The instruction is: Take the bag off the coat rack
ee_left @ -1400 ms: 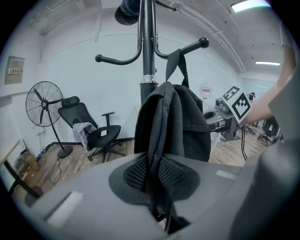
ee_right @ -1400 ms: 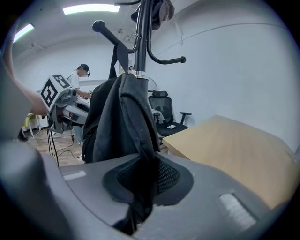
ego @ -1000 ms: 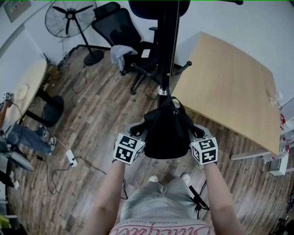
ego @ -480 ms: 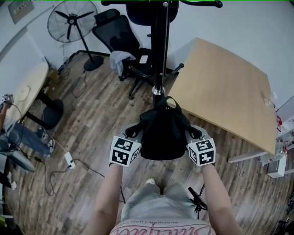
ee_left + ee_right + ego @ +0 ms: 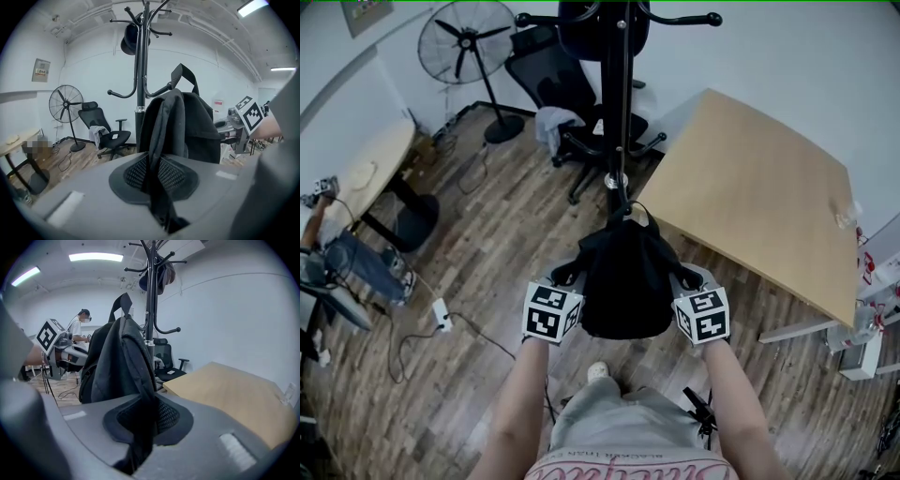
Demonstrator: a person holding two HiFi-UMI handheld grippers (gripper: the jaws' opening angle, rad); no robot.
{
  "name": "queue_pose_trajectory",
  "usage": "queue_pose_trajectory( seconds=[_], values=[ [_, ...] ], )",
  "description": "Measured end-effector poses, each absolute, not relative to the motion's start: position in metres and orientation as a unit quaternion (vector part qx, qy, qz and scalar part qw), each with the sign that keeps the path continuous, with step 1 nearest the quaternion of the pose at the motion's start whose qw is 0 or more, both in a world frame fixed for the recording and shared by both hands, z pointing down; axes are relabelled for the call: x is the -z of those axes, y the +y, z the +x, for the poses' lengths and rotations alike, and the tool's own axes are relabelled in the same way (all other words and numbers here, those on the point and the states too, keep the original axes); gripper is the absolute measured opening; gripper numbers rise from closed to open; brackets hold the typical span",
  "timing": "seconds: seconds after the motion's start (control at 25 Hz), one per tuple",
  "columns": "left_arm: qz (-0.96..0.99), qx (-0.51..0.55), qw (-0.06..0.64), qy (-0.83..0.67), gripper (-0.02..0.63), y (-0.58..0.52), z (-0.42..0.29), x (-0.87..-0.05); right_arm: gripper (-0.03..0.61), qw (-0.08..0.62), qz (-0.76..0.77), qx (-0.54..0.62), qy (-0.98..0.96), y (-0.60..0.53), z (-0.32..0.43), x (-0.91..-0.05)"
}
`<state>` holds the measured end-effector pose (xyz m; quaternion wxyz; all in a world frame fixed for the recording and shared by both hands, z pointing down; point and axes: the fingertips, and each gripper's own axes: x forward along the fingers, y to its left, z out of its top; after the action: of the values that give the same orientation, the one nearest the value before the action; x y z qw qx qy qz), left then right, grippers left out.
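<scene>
The black bag (image 5: 623,281) hangs in front of me, held up by its side straps between both grippers. My left gripper (image 5: 567,279) is shut on the bag's left strap (image 5: 153,178). My right gripper (image 5: 686,278) is shut on the right strap (image 5: 143,420). The black coat rack (image 5: 617,103) stands just beyond the bag. In the left gripper view the bag's top loop (image 5: 183,75) is close beside a lower hook (image 5: 161,89), and I cannot tell if they touch. Each gripper shows across the bag in the other's view: the right gripper (image 5: 234,131) and the left gripper (image 5: 63,357).
A wooden table (image 5: 750,187) stands right of the rack. Behind the rack are a black office chair (image 5: 572,94) and a standing fan (image 5: 478,37). At left are a round table (image 5: 366,173) and a seated person (image 5: 347,267). A power strip (image 5: 442,314) lies on the floor. A dark hat (image 5: 130,40) hangs on the rack.
The bag and both grippers have drawn slightly back from the rack's pole. The head view has tilted up, so the rack's upper hooks now show.
</scene>
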<state>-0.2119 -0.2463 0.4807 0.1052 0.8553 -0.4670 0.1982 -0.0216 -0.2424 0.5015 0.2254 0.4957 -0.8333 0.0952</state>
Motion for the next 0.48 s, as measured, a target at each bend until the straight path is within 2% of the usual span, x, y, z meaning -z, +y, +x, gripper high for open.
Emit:
queue_pose_trajectory(
  seconds=[0.48],
  values=[
    [0.864,-0.185,0.085,-0.46,0.052,-0.216,-0.168,-0.461,0.031,0.21,0.514,-0.086,-0.827,-0.2,0.022,-0.485]
  ],
)
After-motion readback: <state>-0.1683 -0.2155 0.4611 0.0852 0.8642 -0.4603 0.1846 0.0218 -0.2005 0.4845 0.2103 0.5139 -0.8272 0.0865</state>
